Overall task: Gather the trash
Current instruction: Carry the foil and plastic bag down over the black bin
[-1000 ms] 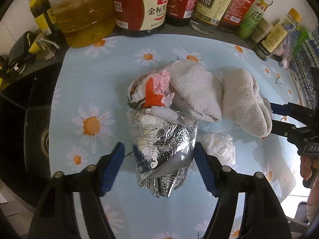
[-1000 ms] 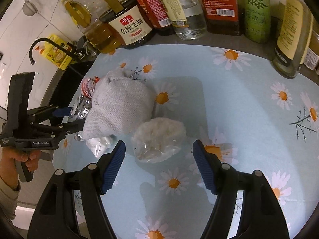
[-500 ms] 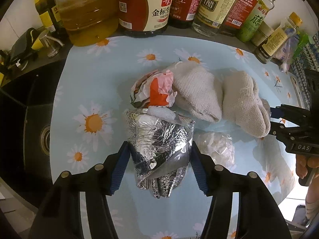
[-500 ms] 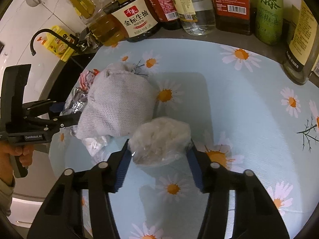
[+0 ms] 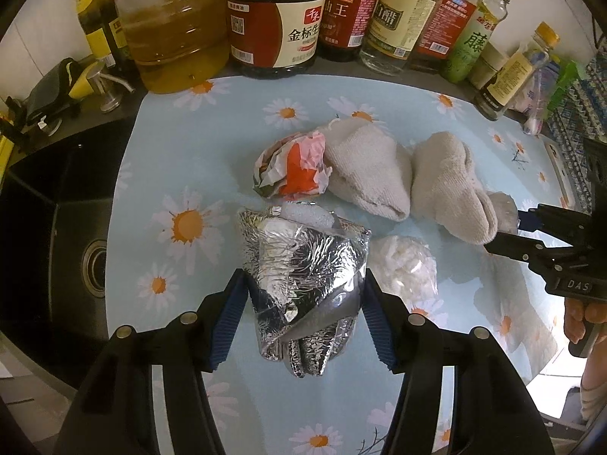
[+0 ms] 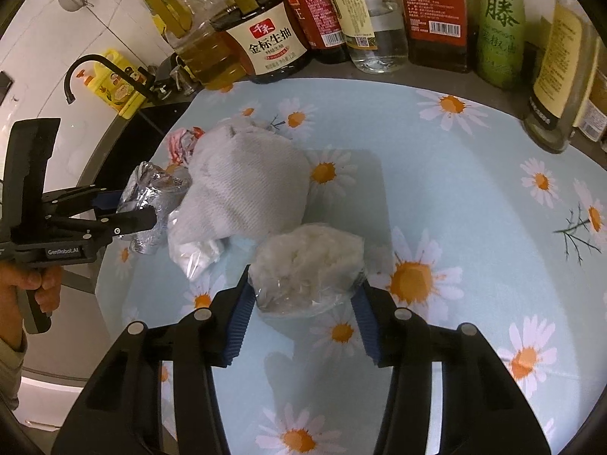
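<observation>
Squeezing evenly is what I want now: the foil bag [image 5: 303, 265] lies on the daisy-print worktop [image 5: 163, 159], my left tongs [image 5: 301, 318] pinching its sides, while my right tongs [image 6: 303, 314] grip the clear plastic wad [image 6: 307, 265]. I'd lift both straight up, clear of the grey cloths [image 5: 370, 174].

Left gripper [image 5: 303, 318] low over the table, pointing forward, blue pads [image 5: 231, 316] pressed on both sides of the foil wad [image 5: 303, 265]. Right gripper [image 6: 303, 318] likewise low, pads [image 6: 239, 318] squeezing the clear bag [image 6: 307, 269]. Bare hand [image 6: 36, 284] grips the left handle; fingers [image 5: 584, 313] on the right handle.
</observation>
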`<move>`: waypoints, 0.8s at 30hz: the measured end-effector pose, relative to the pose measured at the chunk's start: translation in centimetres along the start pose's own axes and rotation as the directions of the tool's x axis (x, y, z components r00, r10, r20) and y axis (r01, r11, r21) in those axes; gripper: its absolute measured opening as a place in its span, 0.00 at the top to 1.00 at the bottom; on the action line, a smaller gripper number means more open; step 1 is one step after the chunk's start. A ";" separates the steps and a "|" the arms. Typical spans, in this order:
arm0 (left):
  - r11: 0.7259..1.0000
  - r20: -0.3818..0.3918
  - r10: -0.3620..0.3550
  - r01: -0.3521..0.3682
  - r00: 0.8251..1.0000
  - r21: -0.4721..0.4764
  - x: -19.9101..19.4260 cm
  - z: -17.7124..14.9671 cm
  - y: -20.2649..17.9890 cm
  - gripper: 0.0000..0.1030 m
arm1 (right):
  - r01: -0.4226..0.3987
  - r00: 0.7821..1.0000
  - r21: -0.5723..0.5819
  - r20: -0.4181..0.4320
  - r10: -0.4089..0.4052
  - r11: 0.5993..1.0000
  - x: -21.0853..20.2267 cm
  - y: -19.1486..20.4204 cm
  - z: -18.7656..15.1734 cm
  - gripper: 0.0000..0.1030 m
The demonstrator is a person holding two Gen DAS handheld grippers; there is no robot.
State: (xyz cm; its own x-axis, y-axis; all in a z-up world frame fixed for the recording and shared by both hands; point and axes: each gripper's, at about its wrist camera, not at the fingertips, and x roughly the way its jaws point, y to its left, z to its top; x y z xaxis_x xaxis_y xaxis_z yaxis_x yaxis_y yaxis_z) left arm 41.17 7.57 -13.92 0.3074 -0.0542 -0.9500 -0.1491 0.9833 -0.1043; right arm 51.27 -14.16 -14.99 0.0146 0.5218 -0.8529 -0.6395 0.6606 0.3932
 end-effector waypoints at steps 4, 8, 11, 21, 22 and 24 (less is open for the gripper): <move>1.000 0.012 -0.006 0.006 1.000 0.013 -0.7 -0.7 0.0 0.44 | 0.011 1.000 0.005 0.013 -0.011 1.000 -0.9 0.8 -0.9 0.52; 1.000 0.027 -0.016 0.015 1.000 0.017 -1.4 -1.6 0.3 0.44 | 0.024 0.999 0.005 0.026 -0.024 1.000 -1.6 1.9 -1.7 0.52; 1.000 0.036 -0.023 0.023 0.999 0.019 -2.1 -2.5 0.6 0.44 | 0.034 0.999 -0.001 0.035 -0.034 0.999 -2.2 3.0 -2.5 0.52; 0.998 0.068 -0.049 0.046 0.996 0.038 -4.6 -6.9 2.1 0.44 | 0.057 0.997 -0.012 0.056 -0.056 0.998 -3.4 7.7 -5.7 0.52; 0.998 0.070 -0.051 0.049 0.996 0.038 -4.7 -7.2 2.2 0.44 | 0.058 0.997 -0.013 0.056 -0.057 0.998 -3.5 8.3 -6.1 0.52; 0.998 0.074 -0.058 0.055 0.996 0.041 -5.2 -8.3 2.7 0.44 | 0.059 0.997 -0.016 0.059 -0.058 0.998 -3.6 9.4 -6.8 0.52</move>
State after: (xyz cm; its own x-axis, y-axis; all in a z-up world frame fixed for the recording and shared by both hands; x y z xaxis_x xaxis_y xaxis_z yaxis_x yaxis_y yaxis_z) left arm 31.36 9.02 -11.67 0.3843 -0.0979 -0.9180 -0.0932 0.9852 -0.1441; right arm 40.02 -13.49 -10.61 0.0968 0.5132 -0.8528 -0.6497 0.6817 0.3365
